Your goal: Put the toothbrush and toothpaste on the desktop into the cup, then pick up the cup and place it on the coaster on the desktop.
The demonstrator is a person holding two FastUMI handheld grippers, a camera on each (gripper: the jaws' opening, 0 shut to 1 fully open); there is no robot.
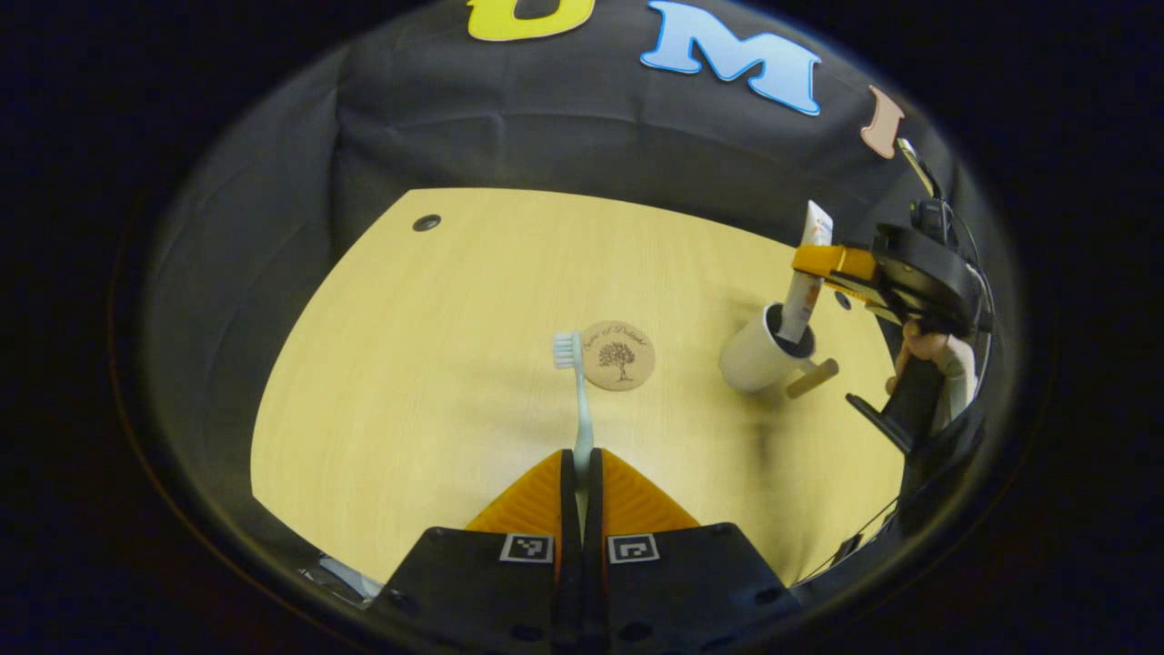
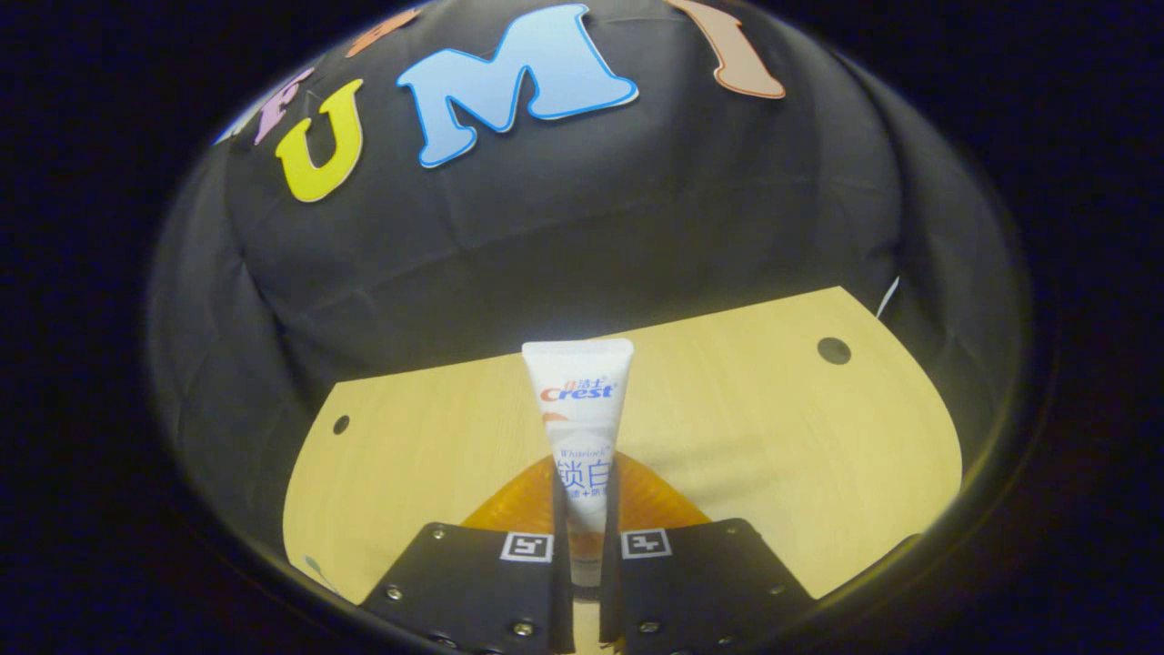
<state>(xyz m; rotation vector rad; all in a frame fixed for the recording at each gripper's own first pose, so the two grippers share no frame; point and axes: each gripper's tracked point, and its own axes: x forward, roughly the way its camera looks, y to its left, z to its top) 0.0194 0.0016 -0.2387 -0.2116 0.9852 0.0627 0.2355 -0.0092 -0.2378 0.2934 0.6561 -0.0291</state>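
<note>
My left gripper [image 1: 582, 459] is shut on the pale handle of a toothbrush [image 1: 576, 391], whose white bristled head points away over the wooden table [image 1: 436, 364]. Just beyond the head lies a round cork coaster [image 1: 618, 355]. To the right stands a white cup [image 1: 755, 362] with a wooden handle. A white toothpaste tube [image 1: 807, 282] stands upright with its lower end inside the cup, and my right gripper [image 1: 823, 262] is shut on its middle. In the right gripper view the toothpaste tube [image 2: 582, 409] rises between the fingers of the right gripper [image 2: 582, 509].
A person's hand [image 1: 928, 350] holds the right gripper at the table's right edge. The table has a cable hole [image 1: 426, 222] at its far left corner, and a second cable hole [image 2: 834, 350] sits near the black cloth wall.
</note>
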